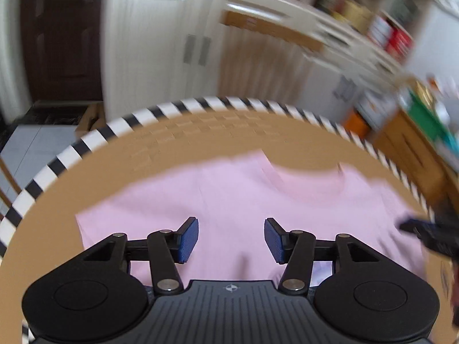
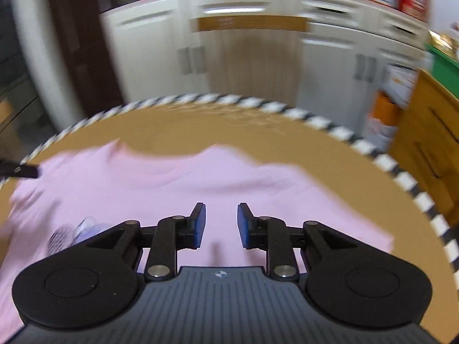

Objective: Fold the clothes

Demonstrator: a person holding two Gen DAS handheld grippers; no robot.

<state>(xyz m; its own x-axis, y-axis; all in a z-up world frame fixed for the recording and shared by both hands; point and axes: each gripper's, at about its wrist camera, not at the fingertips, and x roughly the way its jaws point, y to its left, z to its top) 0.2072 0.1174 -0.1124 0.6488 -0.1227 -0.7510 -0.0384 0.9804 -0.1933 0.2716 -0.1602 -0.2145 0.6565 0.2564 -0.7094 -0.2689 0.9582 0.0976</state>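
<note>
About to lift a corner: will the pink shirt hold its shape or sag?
The pink shirt lies flat and thin with soft wrinkles, so it will probably droop and drag. It looks light; one corner pinched likely bunches it on the tan table.

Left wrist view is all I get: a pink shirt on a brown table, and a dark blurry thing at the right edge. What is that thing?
Observer: Probably the right gripper. Its own camera shows its jaws apart with nothing between them, above the pink shirt.
Operator: Is the shirt plain?
Observer: No. The right wrist view shows a small print low on the left of the picture, too blurred to read.
Operator: Does the shirt reach the table's edge on that side?
Observer: No. Its sleeve ends short of the striped rim, with brown surface showing between them.
</note>
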